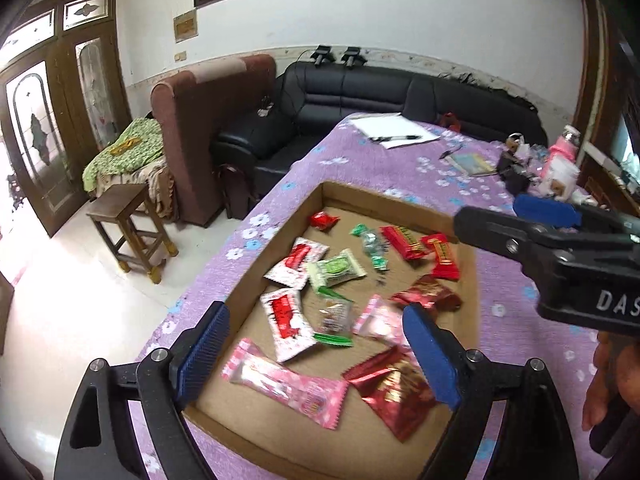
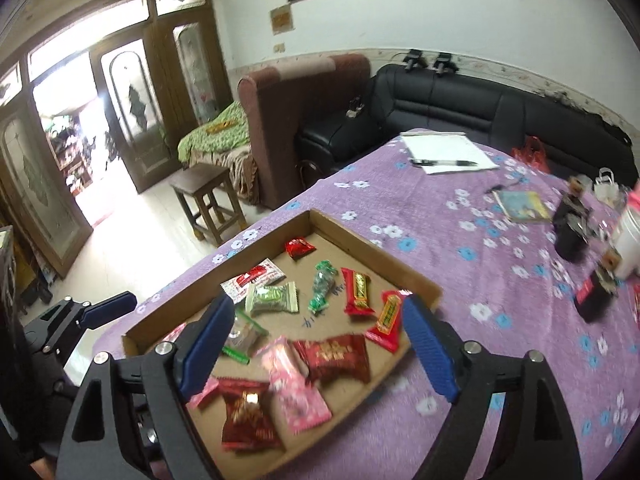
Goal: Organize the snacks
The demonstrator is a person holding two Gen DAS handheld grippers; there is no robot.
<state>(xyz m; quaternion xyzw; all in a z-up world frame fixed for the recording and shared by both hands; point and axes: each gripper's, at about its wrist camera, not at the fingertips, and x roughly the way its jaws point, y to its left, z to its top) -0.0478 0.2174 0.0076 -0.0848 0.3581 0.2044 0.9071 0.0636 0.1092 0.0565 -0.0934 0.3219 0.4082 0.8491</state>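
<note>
A shallow cardboard tray (image 1: 362, 195) (image 2: 420, 280) lies on the purple flowered tablecloth and holds several wrapped snacks: pink packs (image 1: 288, 386) (image 2: 298, 394), dark red packs (image 1: 394, 390) (image 2: 336, 356), red bars (image 1: 404, 242) (image 2: 357, 292), white-and-red packs (image 1: 286, 322) (image 2: 252, 278) and green candies (image 1: 338, 270) (image 2: 272, 298). My left gripper (image 1: 316, 360) is open and empty above the tray's near end. My right gripper (image 2: 318, 354) is open and empty above the tray; it also shows in the left wrist view (image 1: 560, 248) to the tray's right.
A notepad with a pen (image 2: 448, 156), a small book (image 2: 522, 206), dark cups and a white-pink bottle (image 2: 632, 236) stand at the table's far right. A black sofa (image 2: 460, 108), a brown armchair (image 2: 296, 120) and a wooden stool (image 2: 206, 200) are beyond the table's edge.
</note>
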